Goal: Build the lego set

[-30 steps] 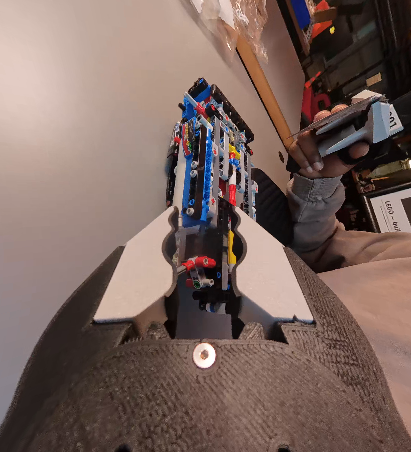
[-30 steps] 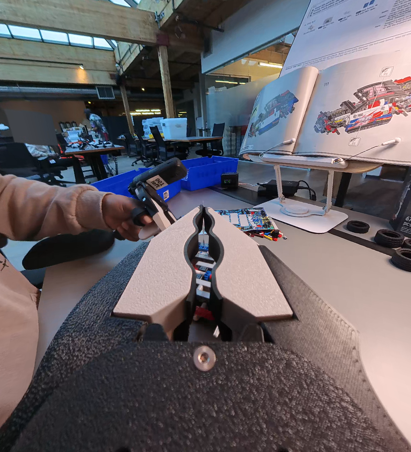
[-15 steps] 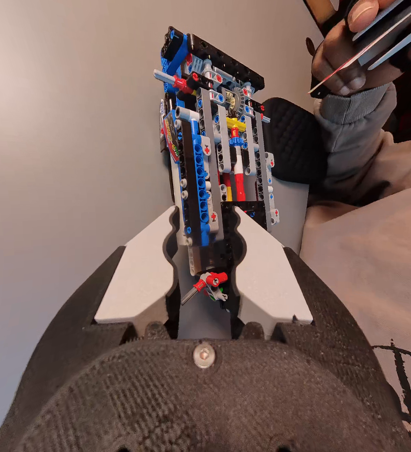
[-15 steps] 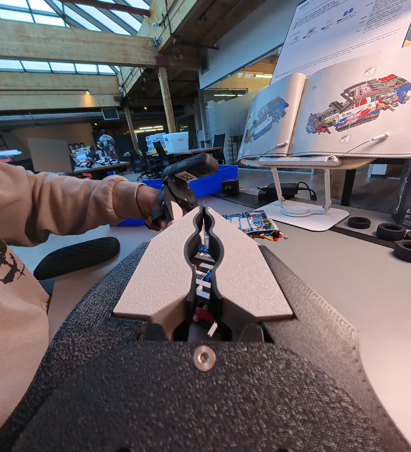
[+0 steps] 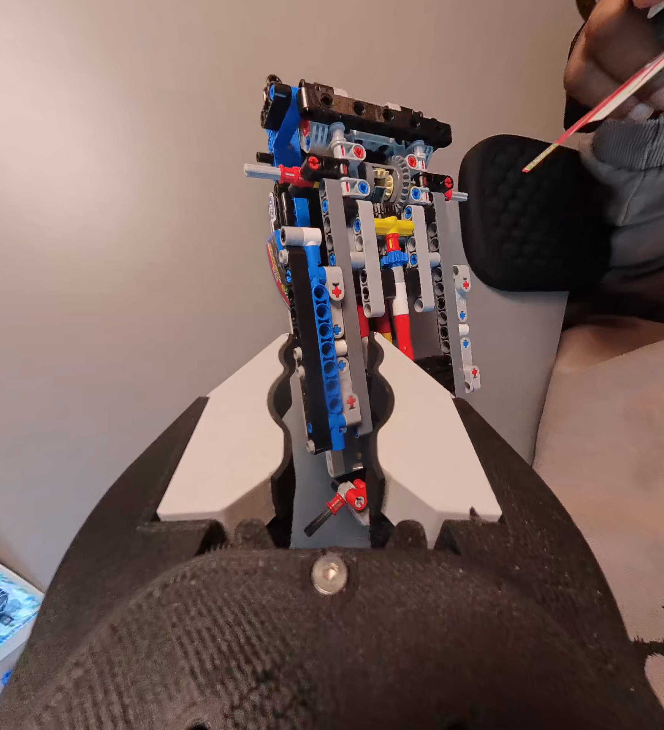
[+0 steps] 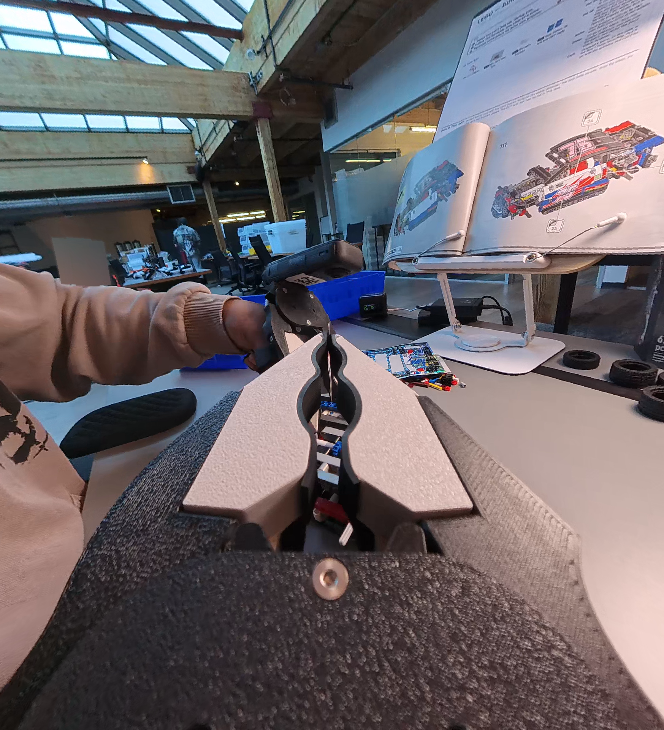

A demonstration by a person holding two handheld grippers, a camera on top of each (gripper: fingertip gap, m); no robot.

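My left gripper (image 5: pixel 330 339) is shut on the lego car model (image 5: pixel 362 245), gripping its blue and black side beams and holding it above the grey table (image 5: pixel 105 237). My right gripper (image 6: pixel 329 339) is shut on a thin red-and-white sheet (image 5: pixel 598 102), which the left wrist view shows edge-on at the top right, under the person's hand (image 5: pixel 618 59). In the right wrist view the model (image 6: pixel 329 446) shows through the gap between my fingers. The left gripper (image 6: pixel 302 312) sits just behind them.
An open instruction book (image 6: pixel 559 185) stands on a white stand at the back right. Several black tyres (image 6: pixel 634 373), a printed leaflet (image 6: pixel 405 359), loose pieces (image 6: pixel 437 382) and a blue bin (image 6: pixel 346 292) are on the table. A black chair armrest (image 5: pixel 519 213) lies beside the model. About 20 cm separates my left fingertips from my right.
The left gripper's hold has shifted from the model's end to its side beams, and the model shows larger. The right gripper with the sheet has slid up and right, mostly out of the left view.
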